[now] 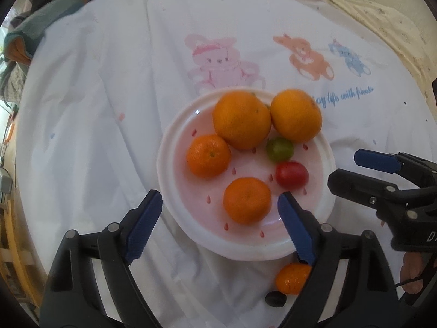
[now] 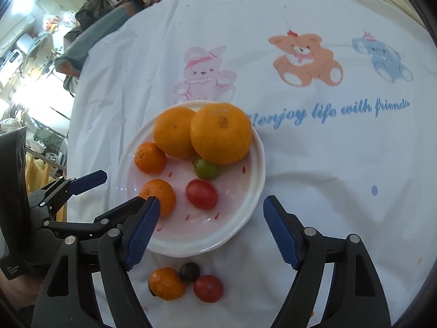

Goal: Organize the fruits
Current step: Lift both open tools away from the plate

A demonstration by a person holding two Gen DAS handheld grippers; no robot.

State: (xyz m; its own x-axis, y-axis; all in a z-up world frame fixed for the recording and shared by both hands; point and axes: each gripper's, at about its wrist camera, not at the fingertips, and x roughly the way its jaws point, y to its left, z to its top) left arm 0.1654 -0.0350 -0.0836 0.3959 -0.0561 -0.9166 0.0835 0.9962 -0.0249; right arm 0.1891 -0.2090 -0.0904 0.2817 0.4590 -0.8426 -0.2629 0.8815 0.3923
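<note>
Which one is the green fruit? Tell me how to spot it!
Find the white plate on the cloth with cartoon animals. In its middle, the small green fruit sits tucked under the two big oranges, just above a red one. It is the only green thing there.

Plate (image 2: 256,164): white rim, pale pink centre with small red drop marks. Fruit: orange citrus (image 2: 220,133), one green tomato (image 2: 206,168), one red tomato (image 2: 202,193), one dark plum (image 2: 189,271). Cloth (image 2: 327,177): white, printed with pink rabbit, orange bear, blue elephant, blue script.
</note>
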